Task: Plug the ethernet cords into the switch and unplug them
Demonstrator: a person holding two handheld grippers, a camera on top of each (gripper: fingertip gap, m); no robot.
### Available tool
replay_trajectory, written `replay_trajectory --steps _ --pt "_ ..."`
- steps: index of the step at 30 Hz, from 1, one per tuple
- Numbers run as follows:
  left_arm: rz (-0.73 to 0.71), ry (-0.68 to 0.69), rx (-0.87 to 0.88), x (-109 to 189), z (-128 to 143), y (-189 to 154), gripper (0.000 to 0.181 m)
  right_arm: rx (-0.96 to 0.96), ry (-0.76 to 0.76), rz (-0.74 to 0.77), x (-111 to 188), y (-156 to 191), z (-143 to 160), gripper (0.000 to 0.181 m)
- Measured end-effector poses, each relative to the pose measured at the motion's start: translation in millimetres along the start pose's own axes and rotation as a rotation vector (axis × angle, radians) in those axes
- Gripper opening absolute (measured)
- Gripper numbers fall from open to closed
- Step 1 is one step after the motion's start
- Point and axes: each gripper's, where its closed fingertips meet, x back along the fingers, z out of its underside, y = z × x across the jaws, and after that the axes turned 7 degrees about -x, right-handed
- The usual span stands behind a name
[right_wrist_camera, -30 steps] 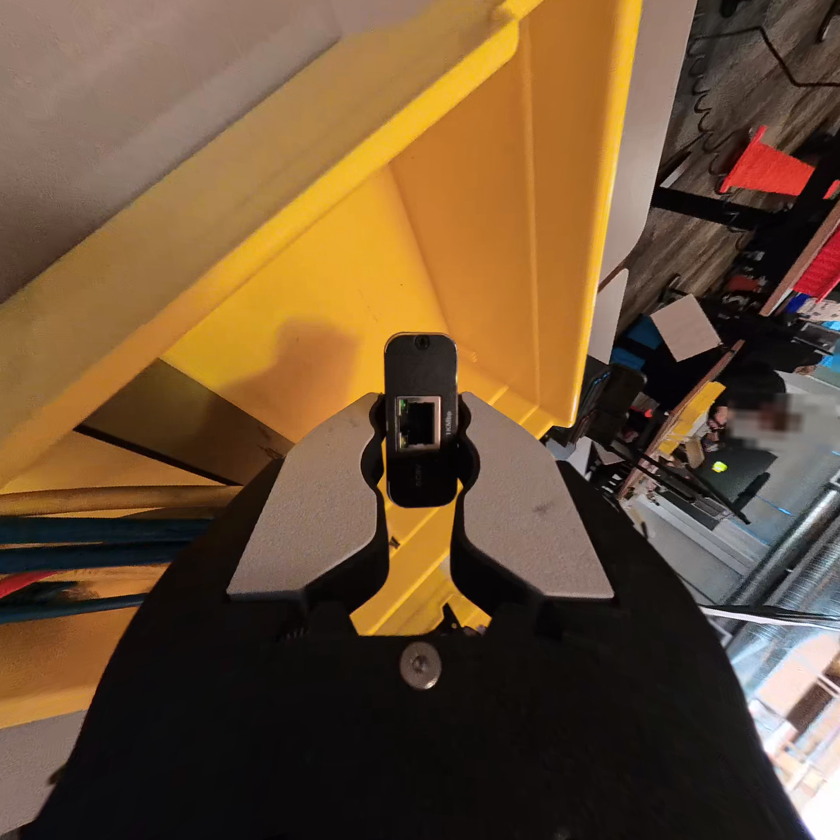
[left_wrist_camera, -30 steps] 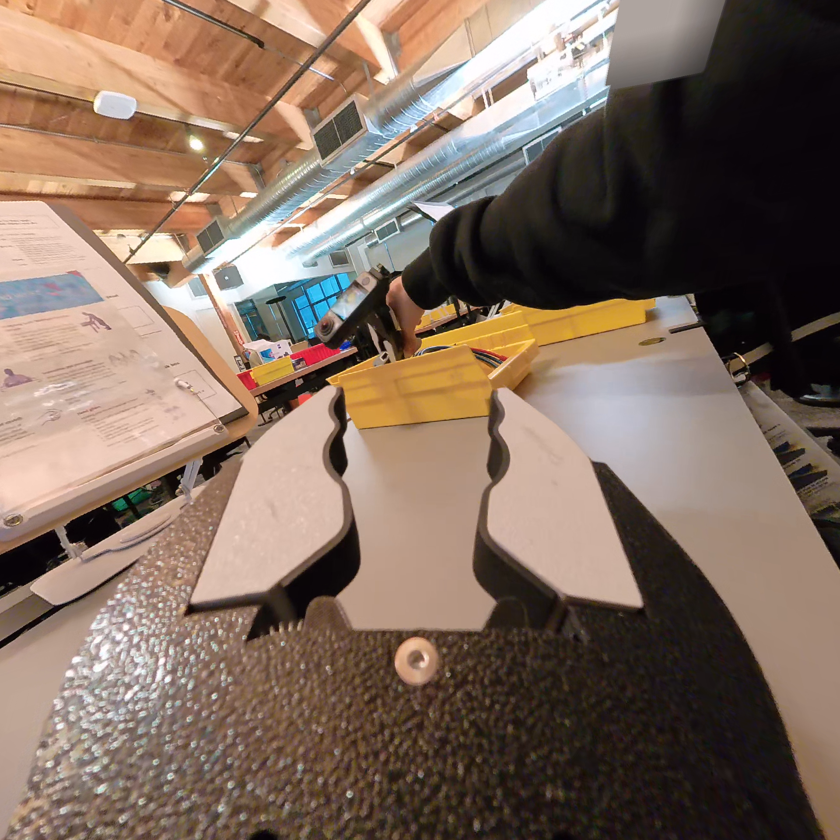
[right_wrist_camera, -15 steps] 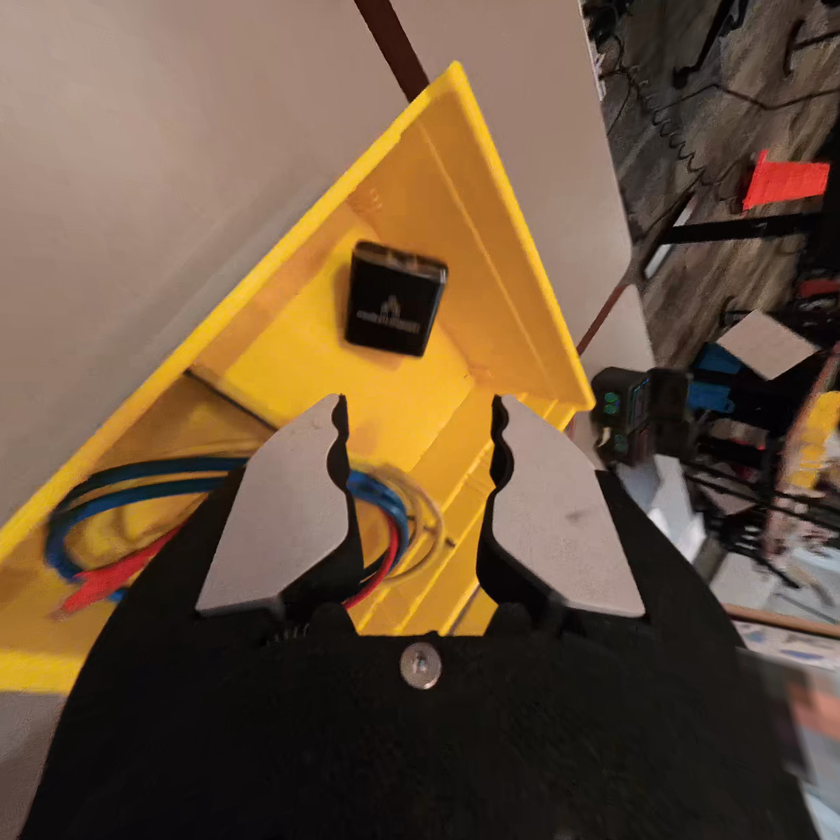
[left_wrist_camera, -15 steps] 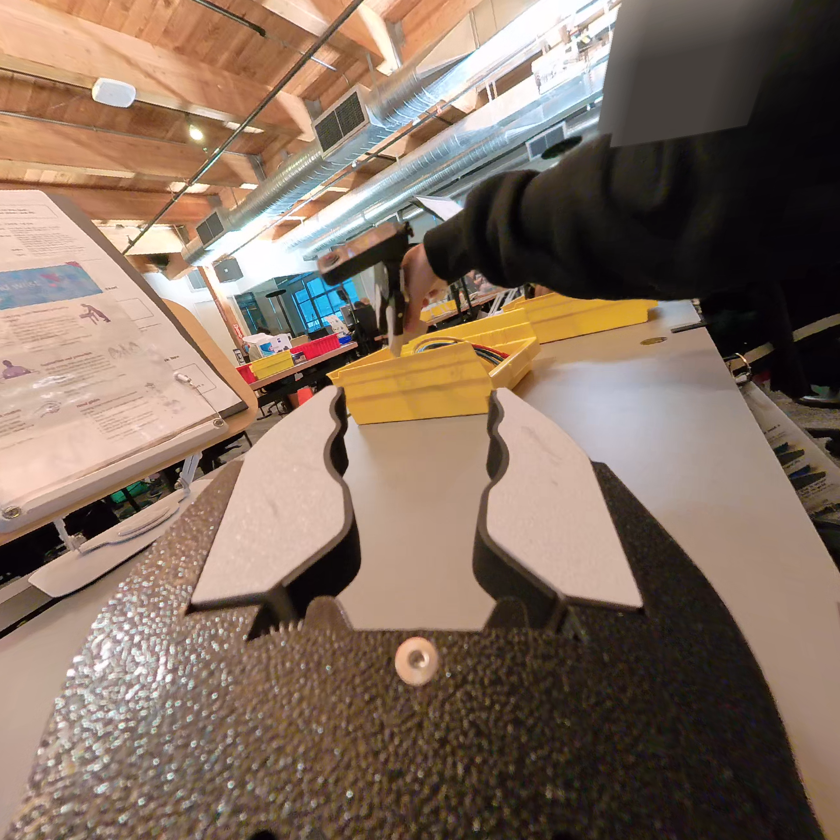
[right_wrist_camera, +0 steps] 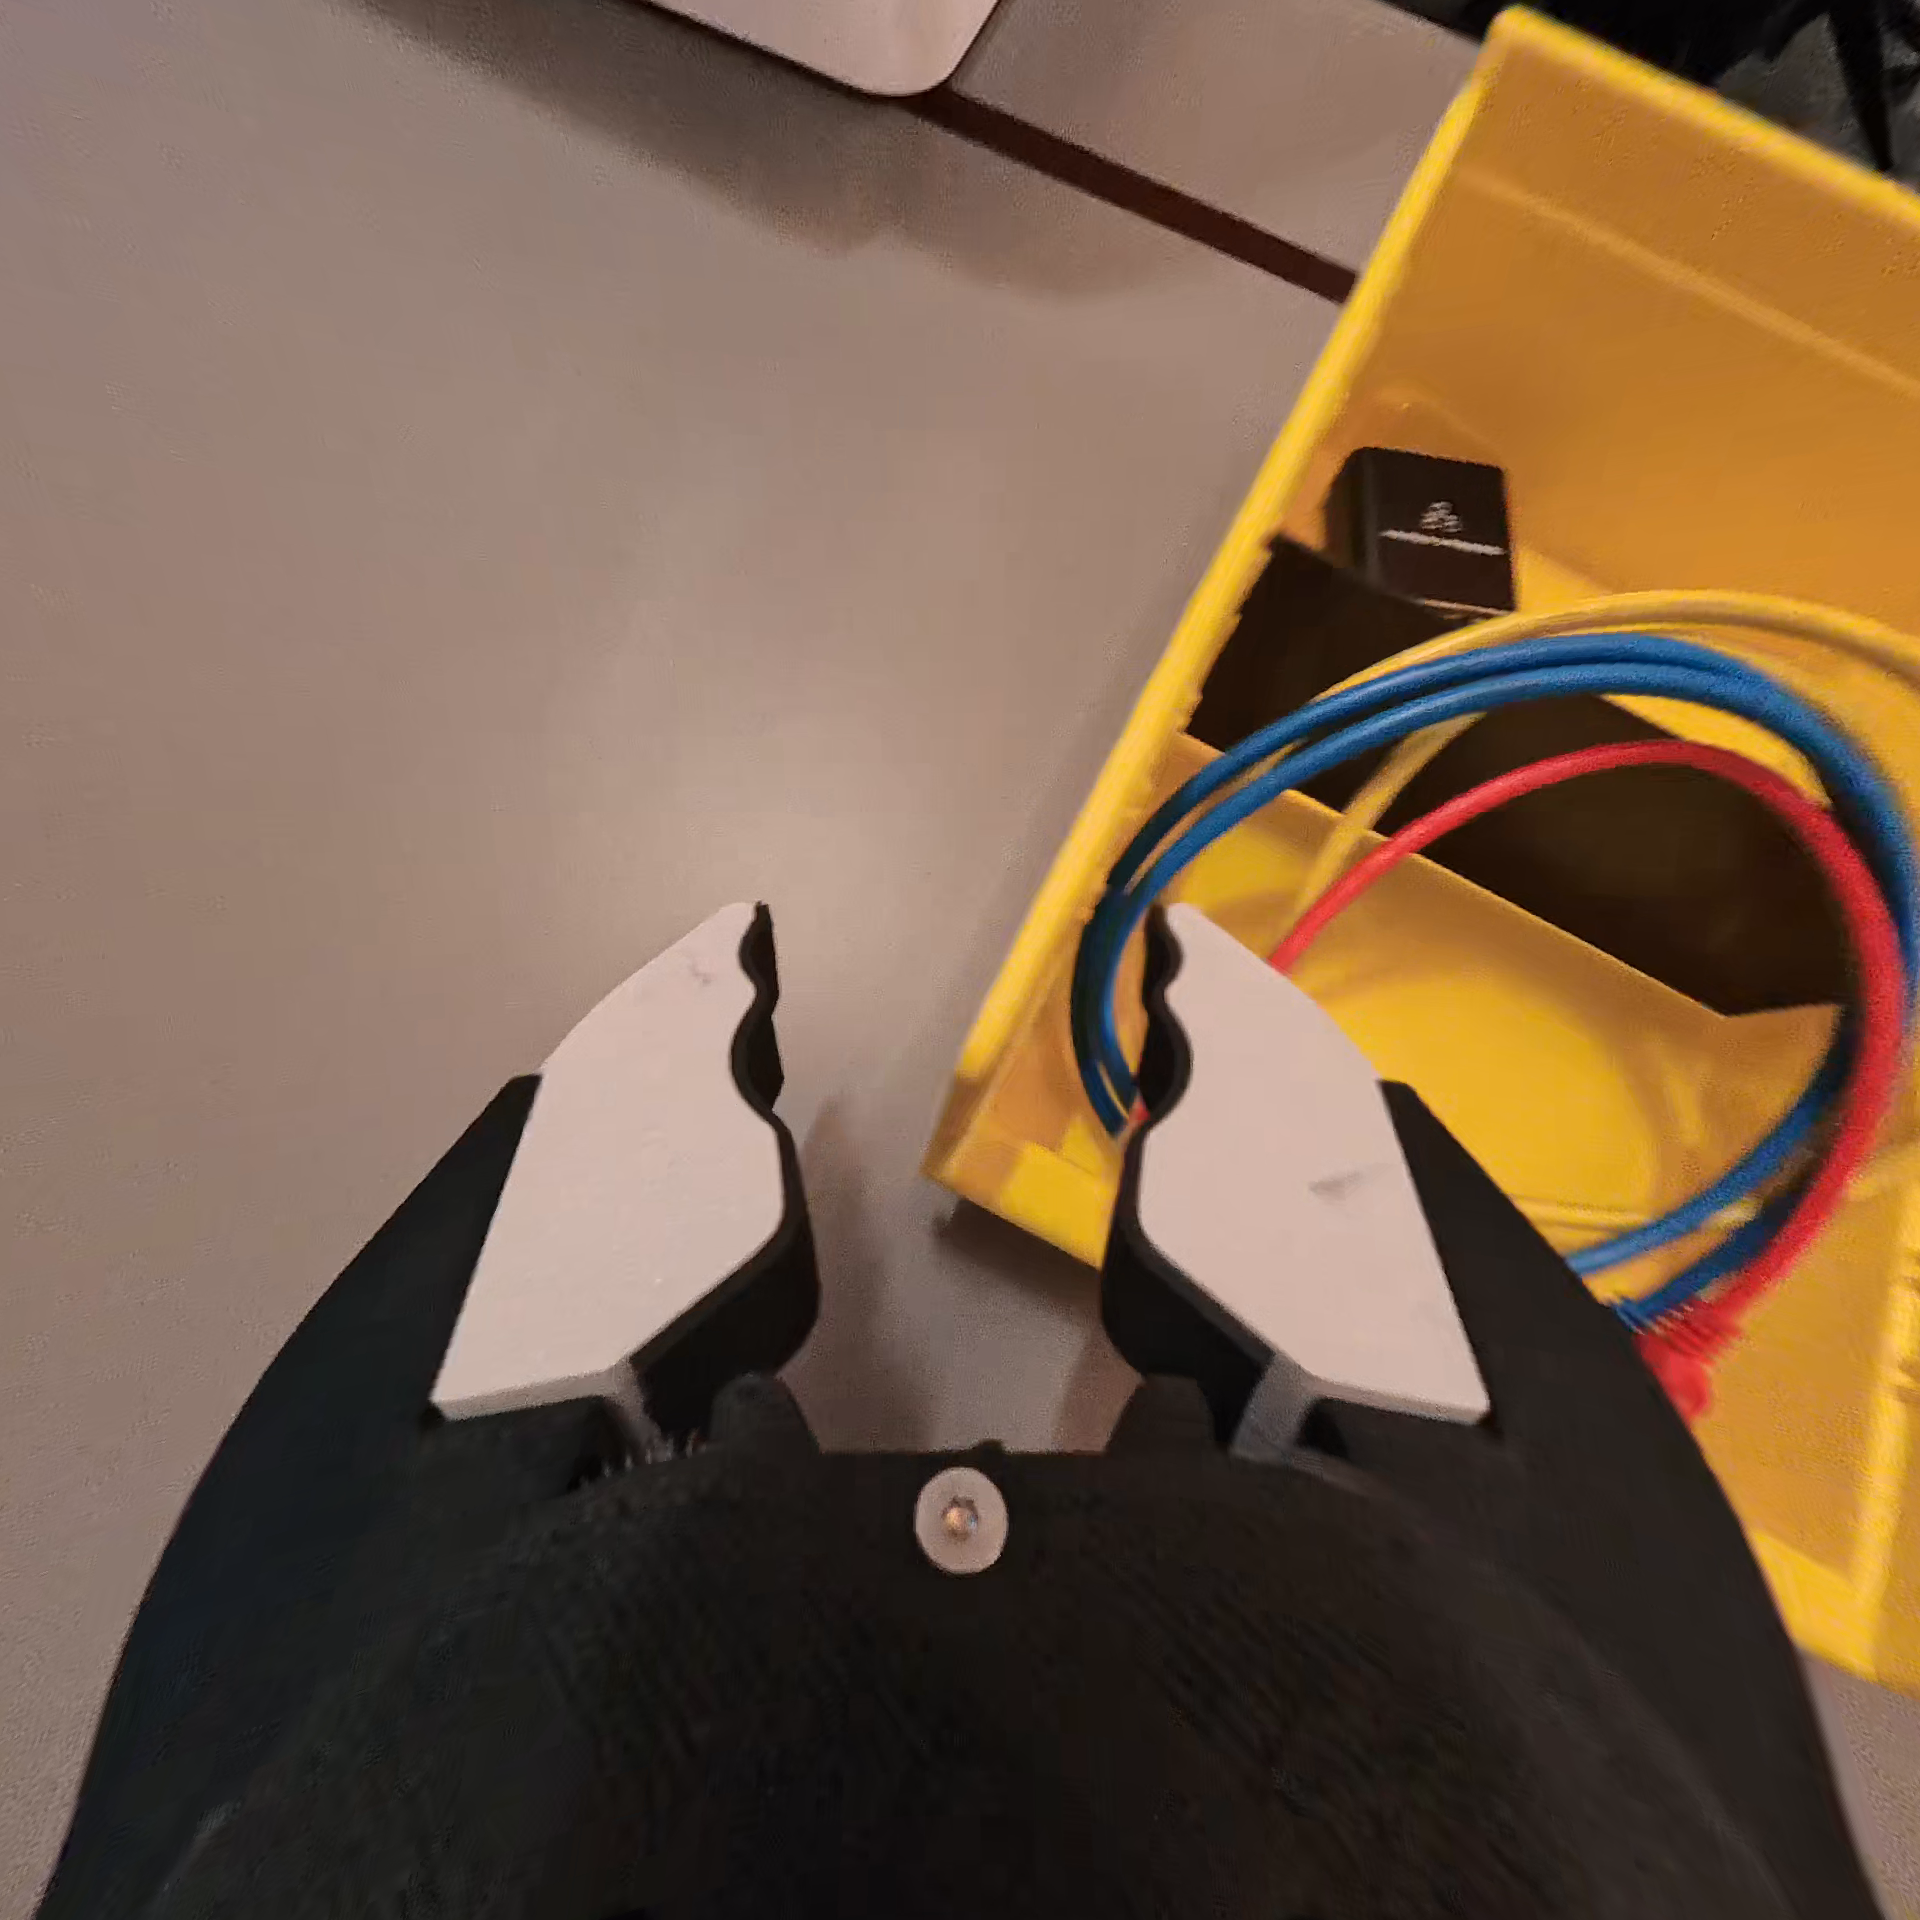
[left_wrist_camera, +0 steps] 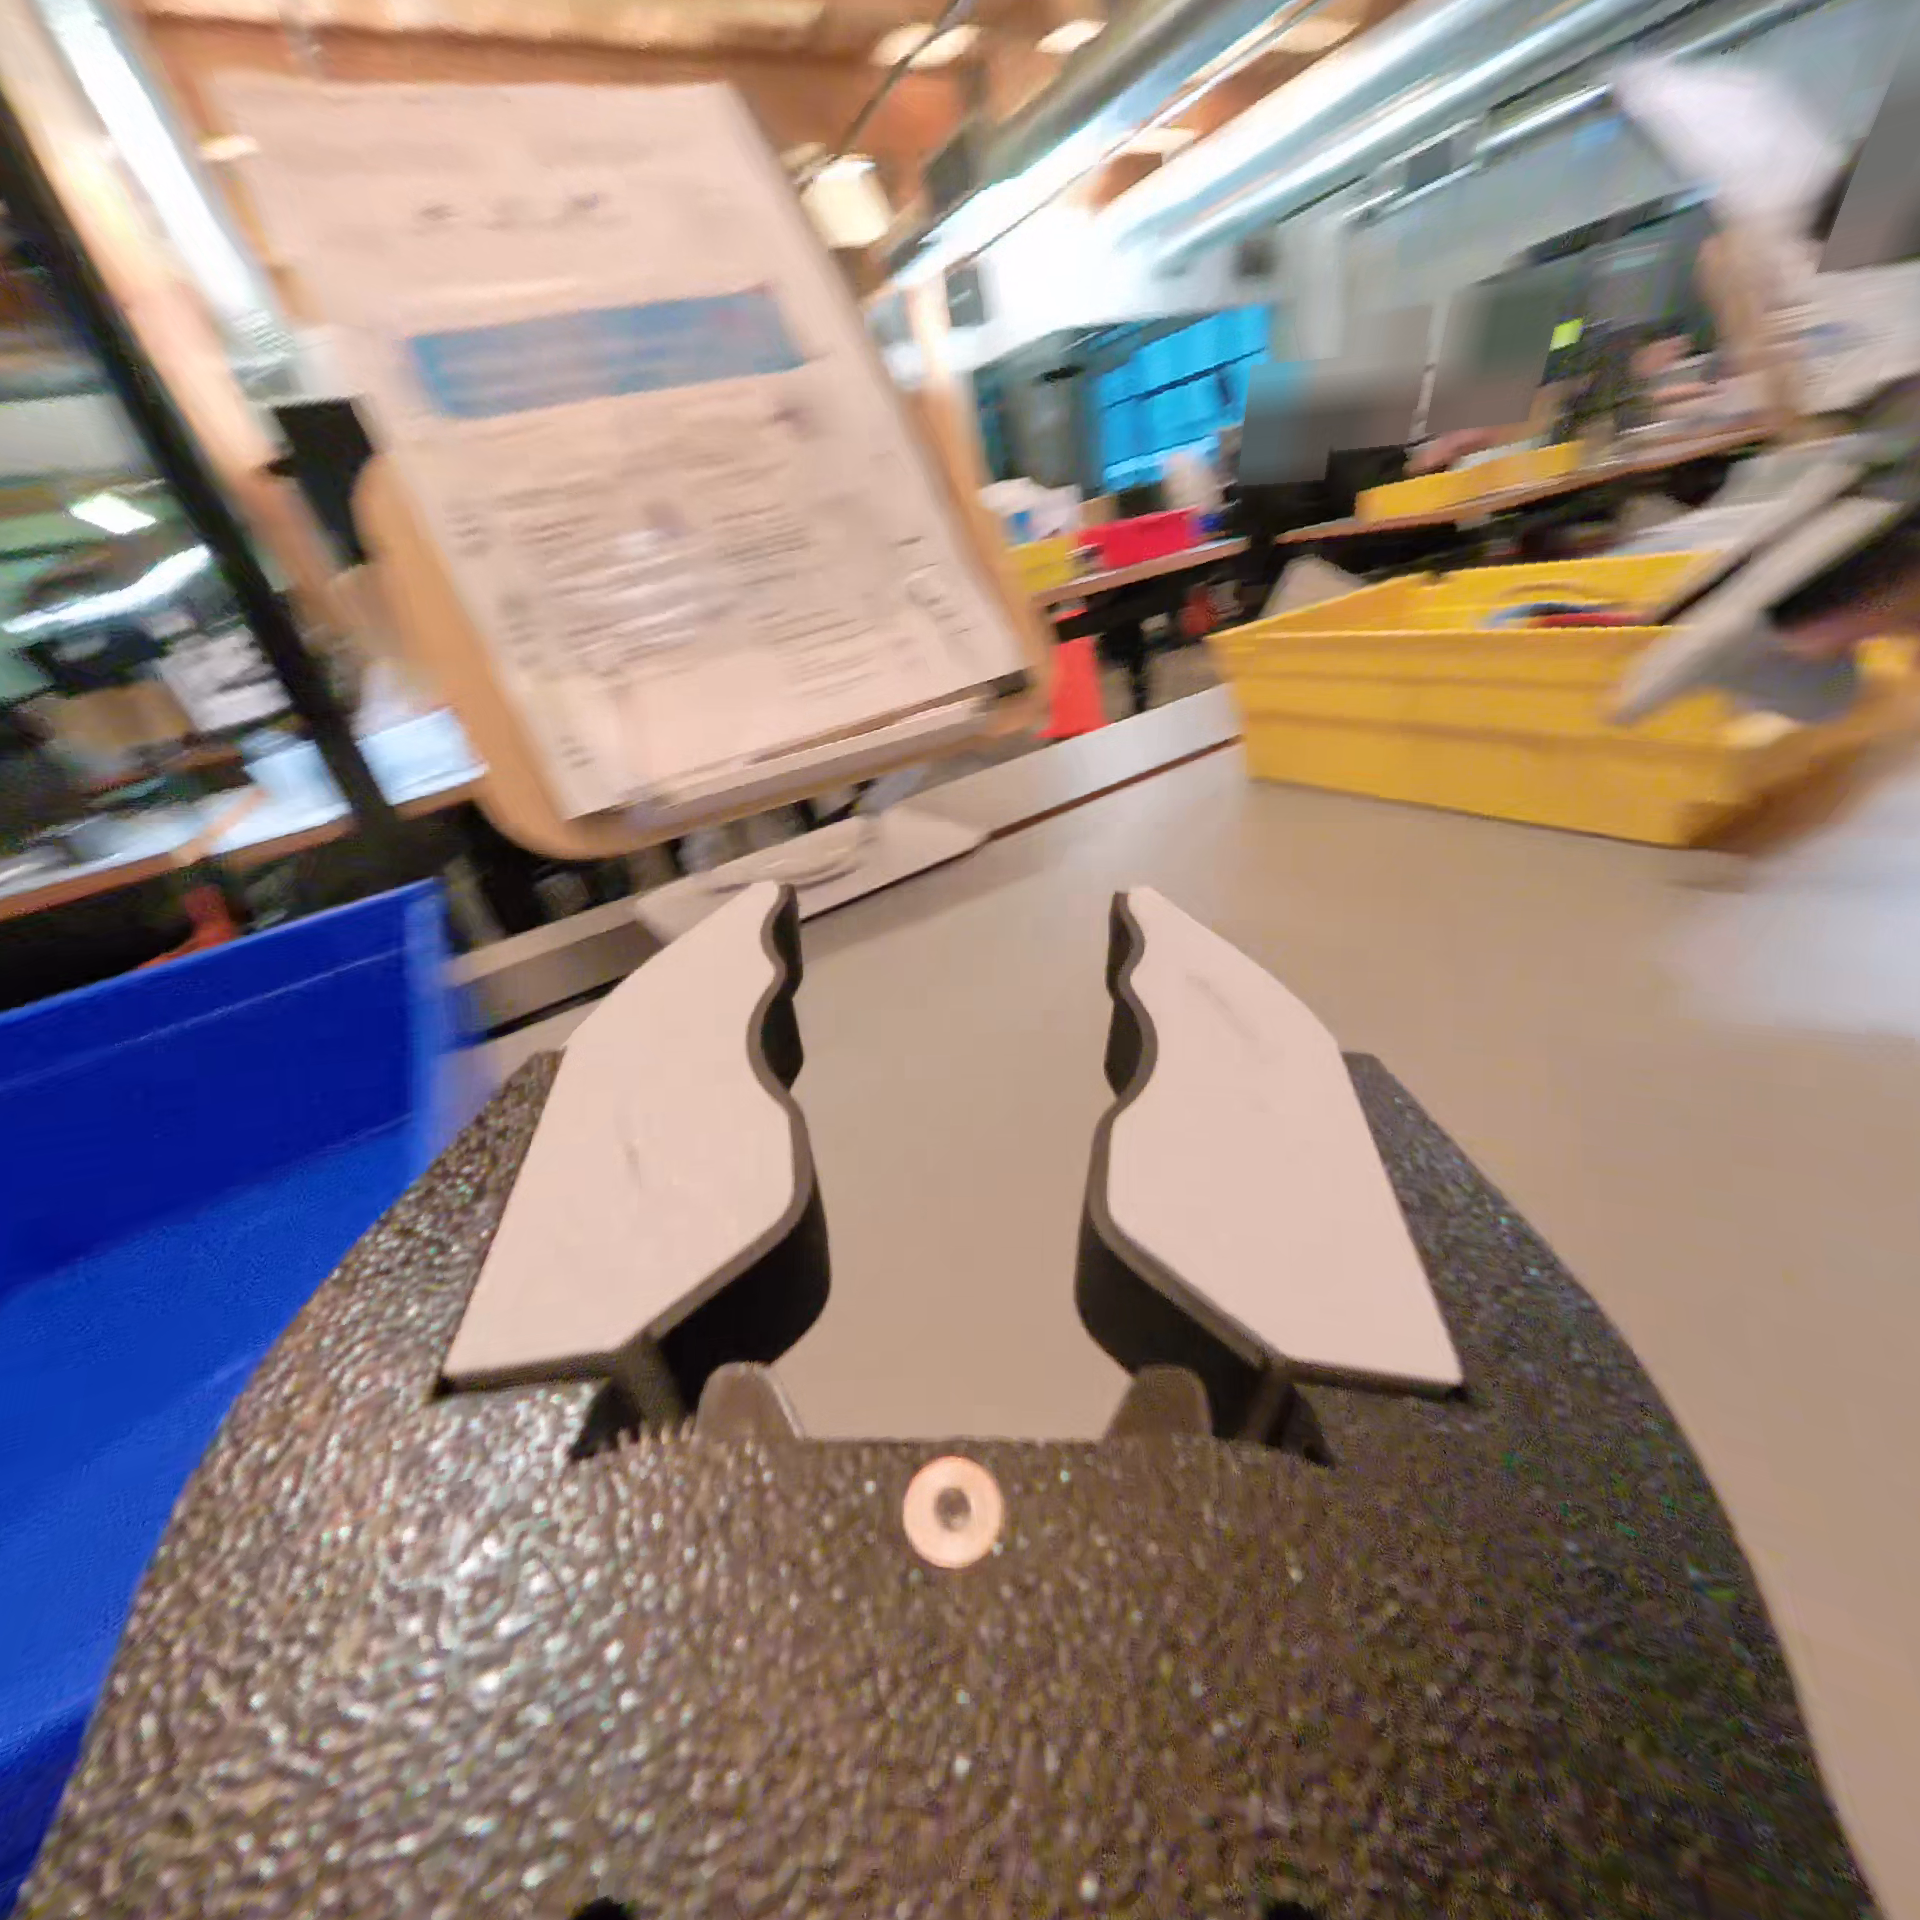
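A grey table (right_wrist_camera: 499, 540) carries a yellow bin (right_wrist_camera: 1132, 862) and a document stand's base (left_wrist_camera: 831, 852).

Counted in the right wrist view: one yellow bin (right_wrist_camera: 1226, 665) on one grey table (right_wrist_camera: 468, 623). Inside the bin lay one small black switch (right_wrist_camera: 1423, 525), two blue cords (right_wrist_camera: 1455, 681) running side by side, one red cord (right_wrist_camera: 1766, 790) and one yellow cord (right_wrist_camera: 1704, 608). One black divider (right_wrist_camera: 1621, 842) crossed the bin. The left wrist view was badly smeared; it showed one blue bin (left_wrist_camera: 197, 1143), one tilted instruction board (left_wrist_camera: 665, 436), and possibly two stacked yellow bins (left_wrist_camera: 1455, 727), though the blur left that count unsure.
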Motion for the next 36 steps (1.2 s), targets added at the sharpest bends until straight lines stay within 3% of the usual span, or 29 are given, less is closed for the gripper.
replay_trajectory --steps 2,4,7,8,13,16,19,20,22,24,28,31,36 --pt "-0.148 0.054 -0.001 11.3 2.6 47.2 0.056 0.051 -0.004 0.076 -15.6 -2.5 5.1 0.055" --pt "-0.299 0.092 -0.007 31.6 4.4 97.3 0.056 0.147 -0.038 0.254 -20.1 -20.6 1.7 0.025" --pt "-0.47 0.232 0.025 69.8 26.7 169.5 0.061 0.087 -0.061 0.317 -20.3 -27.5 0.0 0.015" --pt "-0.503 0.274 0.05 81.8 37.7 190.3 0.062 0.04 -0.079 0.334 -18.8 -31.7 -0.3 0.007" --pt "-0.512 0.426 0.164 107.2 91.3 256.0 0.065 -0.078 -0.107 0.29 -13.2 -6.1 4.2 0.005" --pt "-0.426 0.489 0.23 97.5 121.0 265.9 0.062 -0.148 -0.18 0.288 -13.6 31.5 1.0 0.005" --pt "-0.299 0.503 0.322 85.5 139.6 259.0 0.047 -0.119 -0.193 0.3 -13.8 74.8 -0.4 0.005" --pt "-0.282 0.483 0.361 83.8 139.3 259.0 0.035 -0.113 -0.195 0.293 -14.3 91.2 -1.2 0.005" --pt "-0.339 0.482 0.397 89.8 141.5 269.1 0.006 -0.082 -0.201 0.251 -16.5 127.1 -3.9 0.007" --pt "-0.366 0.493 0.386 95.4 140.5 269.9 0.004 -0.065 -0.208 0.198 -19.4 163.4 -7.7 0.009" --pt "-0.434 0.47 0.407 114.0 131.2 258.9 0.002 -0.035 -0.244 0.108 -29.6 235.8 -21.4 0.012" --pt "-0.488 0.462 0.416 136.2 118.2 248.5 0.002 -0.09 -0.299 -0.063 -35.8 301.7 -37.0 0.028" --pt "-0.574 0.41 0.367 174.3 71.4 247.5 0.002 0.006 -0.28 -0.346 -38.9 404.7 -47.5 0.072"
